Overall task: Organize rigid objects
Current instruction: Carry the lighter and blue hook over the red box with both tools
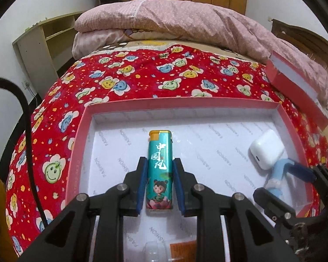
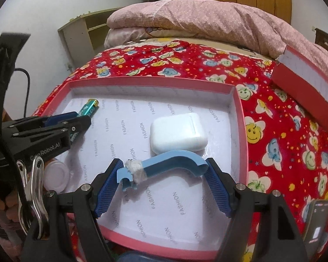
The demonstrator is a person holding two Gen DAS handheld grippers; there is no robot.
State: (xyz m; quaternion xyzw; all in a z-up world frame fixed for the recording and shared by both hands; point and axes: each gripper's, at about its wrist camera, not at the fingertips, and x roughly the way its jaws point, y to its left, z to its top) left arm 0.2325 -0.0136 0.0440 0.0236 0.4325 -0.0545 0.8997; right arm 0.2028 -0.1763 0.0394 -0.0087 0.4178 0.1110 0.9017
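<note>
My left gripper (image 1: pixel 159 163) is shut on a teal lighter (image 1: pixel 160 174) with an orange top, its blue pads pressing both long sides, over the white floor of the pink box (image 1: pixel 185 103). My right gripper (image 2: pixel 164 161) is shut on a light blue curved plastic piece (image 2: pixel 175 160) with a taped joint, which spans the wide gap from pad to pad. A white earbud case (image 2: pixel 178 132) lies in the box just beyond it. The right wrist view shows the left gripper (image 2: pixel 83 115) with the lighter (image 2: pixel 89 108) at the box's far left. The left wrist view shows the right gripper (image 1: pixel 282 181) beside the case (image 1: pixel 265 150).
The box sits on a red flowered bedspread (image 1: pixel 142 74). Its lid (image 2: pixel 306 83) leans at the back right. A small white round container (image 2: pixel 55 174) lies in the box's near left. A dark phone-like item (image 2: pixel 317 222) lies outside at the near right. A folded pink quilt (image 1: pixel 175 19) fills the back.
</note>
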